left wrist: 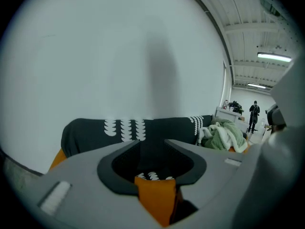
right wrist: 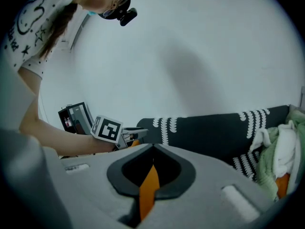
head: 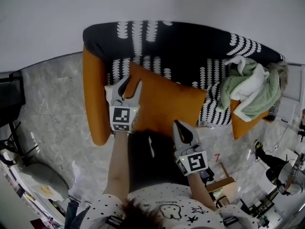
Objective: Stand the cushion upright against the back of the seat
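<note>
Cushion (head: pixel 167 97): orange, lying down on the seat in front of the patterned black seat back (head: pixel 157 42), far edge close to the foot of that back. Set askew to it. Not yet upright, by my reading.

Left hand-held gripper (head: pixel 132 81): jaws apart, straddling the cushion corner nearest the back. Orange shows in the gap in its own view, but the pads do not look pressed on it. Likely placed there because a corner hold gives leverage to tip the cushion up.

Right hand-held gripper (head: pixel 177 124): at the cushion edge farthest from the back, jaws drawn almost together. A thin orange strip shows in the slit; cannot tell whether cloth is nipped. A hold on the front edge would suit lifting that side toward the back.

Edges and room:
- Orange armrest (head: pixel 93 99) runs out from the back just beside the left gripper, so it is tight on that side.
- Green and white towels (head: pixel 248 87) are heaped against the back on the other side, near the cushion's end.
- The stretch of back directly behind the cushion is bare, room enough to stand it there.
</note>
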A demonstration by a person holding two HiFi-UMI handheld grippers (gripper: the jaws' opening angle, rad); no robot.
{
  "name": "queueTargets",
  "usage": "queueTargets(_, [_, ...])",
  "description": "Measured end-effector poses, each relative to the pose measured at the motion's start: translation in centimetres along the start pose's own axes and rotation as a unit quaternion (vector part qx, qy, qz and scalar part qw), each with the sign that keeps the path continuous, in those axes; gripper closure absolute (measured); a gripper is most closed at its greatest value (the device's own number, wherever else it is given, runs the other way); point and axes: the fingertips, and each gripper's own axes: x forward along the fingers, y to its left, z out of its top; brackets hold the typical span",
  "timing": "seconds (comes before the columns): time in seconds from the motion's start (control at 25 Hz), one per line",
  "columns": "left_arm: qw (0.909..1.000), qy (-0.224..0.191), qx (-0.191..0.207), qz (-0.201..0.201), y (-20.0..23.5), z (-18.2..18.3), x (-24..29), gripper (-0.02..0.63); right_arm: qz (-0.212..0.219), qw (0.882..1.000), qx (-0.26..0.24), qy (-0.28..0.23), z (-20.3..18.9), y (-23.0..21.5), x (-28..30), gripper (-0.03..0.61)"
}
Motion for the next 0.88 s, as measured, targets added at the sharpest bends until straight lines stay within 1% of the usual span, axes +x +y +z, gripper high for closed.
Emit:
queueTargets(0.12, [0.9997,0.021,-0.011,-0.006,0.0,-2.3,1.6,0.445,-0.006,1.000,0.014,0.016,-1.5,-0.6,-0.1,0.583])
queueTargets(0.32, [0.9970,0.069,-0.033,-0.015,0.6,-6.1,3.6,0.425,-0.011,0.999,0.028,0.036,-3.6,-0.8,0.0,0.583])
queueTargets(0.52, [0.9934,0.106,-0.039,-0.019,1.2,-9.0,4.8,0.395,-0.009,0.998,0.041,0.052,-5.4,-0.3,0.1,0.583])
queueTargets(0.72, [0.9841,0.166,-0.058,-0.023,0.9,-12.7,5.6,0.368,-0.012,0.997,0.046,0.064,-6.1,0.1,0.1,0.583])
queueTargets(0.88, [0.9755,0.204,-0.081,-0.010,1.3,-14.8,5.7,0.345,-0.009,0.997,0.046,0.062,-6.0,0.5,0.2,0.583])
